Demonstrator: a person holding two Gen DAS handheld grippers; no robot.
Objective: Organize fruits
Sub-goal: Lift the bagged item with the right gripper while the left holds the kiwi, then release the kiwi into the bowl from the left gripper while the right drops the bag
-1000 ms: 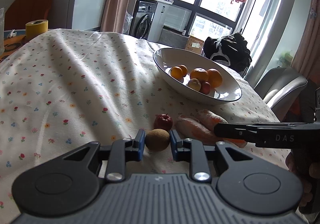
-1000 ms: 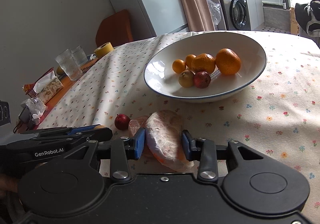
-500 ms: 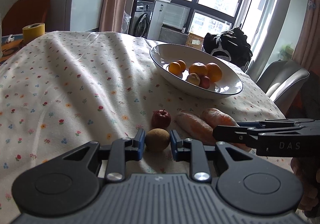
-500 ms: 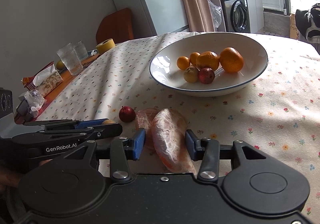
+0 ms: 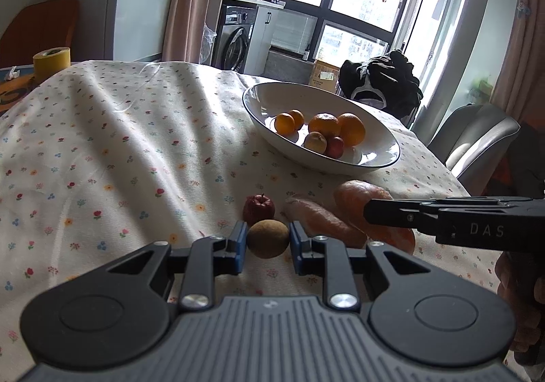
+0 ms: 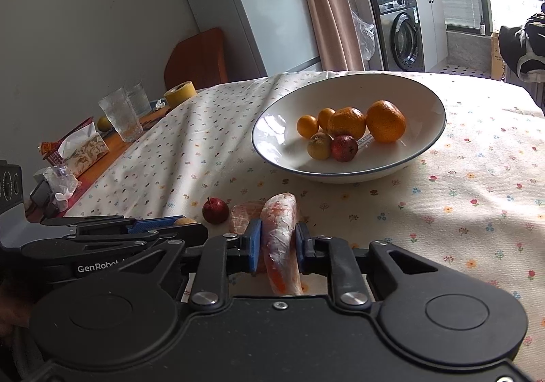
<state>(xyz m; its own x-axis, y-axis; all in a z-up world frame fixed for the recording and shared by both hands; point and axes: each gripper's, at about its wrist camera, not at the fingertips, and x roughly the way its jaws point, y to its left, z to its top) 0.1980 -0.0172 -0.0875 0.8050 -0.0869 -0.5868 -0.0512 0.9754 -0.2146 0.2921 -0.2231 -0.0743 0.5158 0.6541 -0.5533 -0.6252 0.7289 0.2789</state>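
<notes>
My left gripper (image 5: pixel 267 242) is shut on a brown kiwi (image 5: pixel 268 238), low over the flowered tablecloth. A small red apple (image 5: pixel 259 210) lies just beyond it. My right gripper (image 6: pixel 277 245) is shut on a plastic-wrapped carrot (image 6: pixel 281 228), pinching its middle. A second wrapped carrot (image 6: pixel 243 215) lies against its left side. Farther back stands a white bowl (image 6: pixel 432 140) holding several oranges, a yellowish fruit and a small red one. The two grippers are side by side, the left one (image 6: pixel 136 228) showing at the edge of the right wrist view.
Two glasses (image 6: pixel 121 114), a tissue pack (image 6: pixel 85 147) and a yellow tape roll (image 6: pixel 180 93) sit at the table's far left. A grey chair (image 5: pixel 473 140) and a black garment (image 5: pixel 381 79) are past the right edge. A hand (image 5: pixel 521 297) holds the right gripper.
The right gripper's jaws have narrowed from loosely around the wrapped carrot to pinching it. The left gripper keeps the kiwi; both views have shifted slightly.
</notes>
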